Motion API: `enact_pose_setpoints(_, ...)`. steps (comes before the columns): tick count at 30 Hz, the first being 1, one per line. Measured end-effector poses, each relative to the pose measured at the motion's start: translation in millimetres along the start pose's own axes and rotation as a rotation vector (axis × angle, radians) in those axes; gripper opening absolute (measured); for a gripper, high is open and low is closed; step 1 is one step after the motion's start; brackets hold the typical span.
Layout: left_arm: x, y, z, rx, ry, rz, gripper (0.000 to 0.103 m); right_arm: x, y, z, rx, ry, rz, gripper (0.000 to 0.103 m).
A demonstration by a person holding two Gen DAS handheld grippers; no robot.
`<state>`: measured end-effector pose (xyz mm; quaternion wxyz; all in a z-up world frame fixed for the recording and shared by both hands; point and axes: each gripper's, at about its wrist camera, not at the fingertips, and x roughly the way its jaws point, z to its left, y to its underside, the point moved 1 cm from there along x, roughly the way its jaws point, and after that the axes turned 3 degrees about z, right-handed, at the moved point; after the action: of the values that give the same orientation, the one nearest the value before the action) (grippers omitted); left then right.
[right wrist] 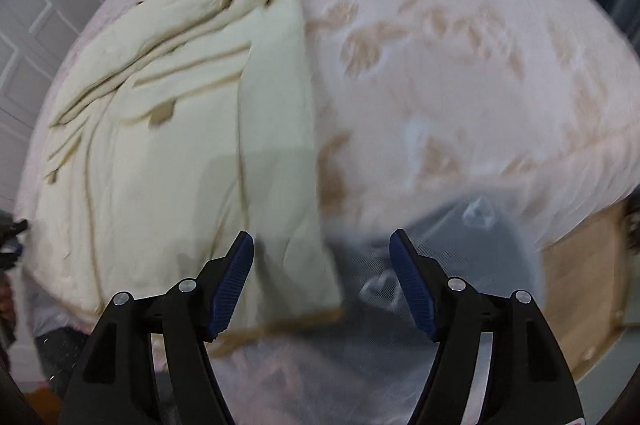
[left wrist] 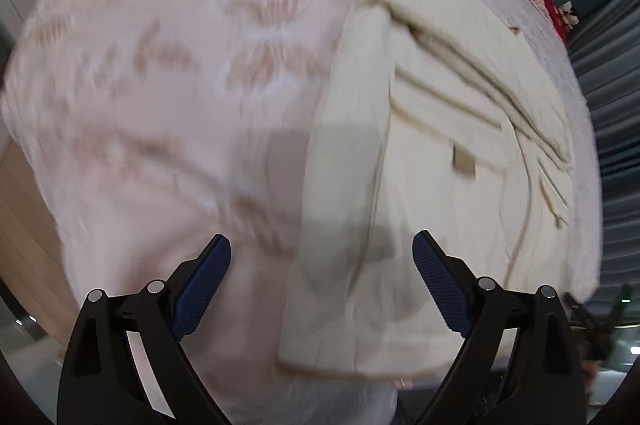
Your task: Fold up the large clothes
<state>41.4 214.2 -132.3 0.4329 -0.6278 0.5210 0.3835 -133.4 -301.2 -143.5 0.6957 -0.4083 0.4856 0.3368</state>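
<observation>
One cream garment [left wrist: 440, 145], soft and floppy, likely light, lies partly folded on the pink bedspread [left wrist: 180, 65]. Best taken at its near hem corners. Left gripper [left wrist: 322, 281] and right gripper [right wrist: 322, 281] hover spread, empty.

Both cameras ride on the grippers and look steeply down along their own fingers at the bed. The left wrist view hangs over the pink patterned bedspread [left wrist: 168, 73], with the cream garment [left wrist: 432, 129] filling its right half and the left gripper [left wrist: 322, 245] framing the bottom edge. The right wrist view sits on the other side: the same garment [right wrist: 172, 129] lies in its left half, the bedspread [right wrist: 460, 65] spreads right, and the right gripper [right wrist: 322, 245] pokes in below. Both views share the garment's folded panel near the bed's near edge. Both are blurred and sit fairly close above the cloth.
</observation>
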Motion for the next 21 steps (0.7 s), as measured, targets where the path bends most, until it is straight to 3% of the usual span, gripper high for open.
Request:
enact_pose_setpoints(2, 1.8, 5.0, -3.0, 0.024, 0.042, -0.007, 0.086, 0.9, 4.0, 2.4, 0.006, -0.029, -0.01, 0.07)
enact_pose_setpoints(4, 7.2, 7.0, -6.7, 0.033, 0.09, 0.017, 0.066, 2.1, 7.0, 7.2, 0.008, -0.08, -0.016, 0.064)
enact_pose_setpoints(5, 10.2, 8.3, -6.8, 0.029, 0.117, 0.038, 0.062, 2.9, 8.3, 9.6, 0.015, -0.101, -0.014, 0.061)
enact_pose_setpoints(8, 10.7, 11.9, -13.5, 0.053, 0.123, 0.05, 0.034, 5.0, 9.4, 13.8, 0.017, -0.138, 0.0, 0.018)
enact_pose_setpoints(10, 0.8, 14.6, -19.0, 0.065, 0.131, 0.027, 0.014, -1.3, 7.3, 16.4, 0.001, -0.167, -0.001, 0.011)
enact_pose_setpoints(14, -50.7, 18.6, -33.4, 0.107, 0.201, -0.055, 0.008, -43.6, -15.1, 26.1, -0.089, -0.247, -0.012, 0.007)
enact_pose_setpoints(17, -102.6, 32.0, -44.4, 0.164, 0.255, -0.099, 0.007, -97.0, -32.2, 36.4, -0.217, -0.25, -0.033, 0.007)
enact_pose_setpoints(21, -167.8, 52.1, -43.7, 0.184, 0.27, -0.164, 0.006, -161.2, -24.0, 41.6, -0.284, -0.265, 0.005, 0.007)
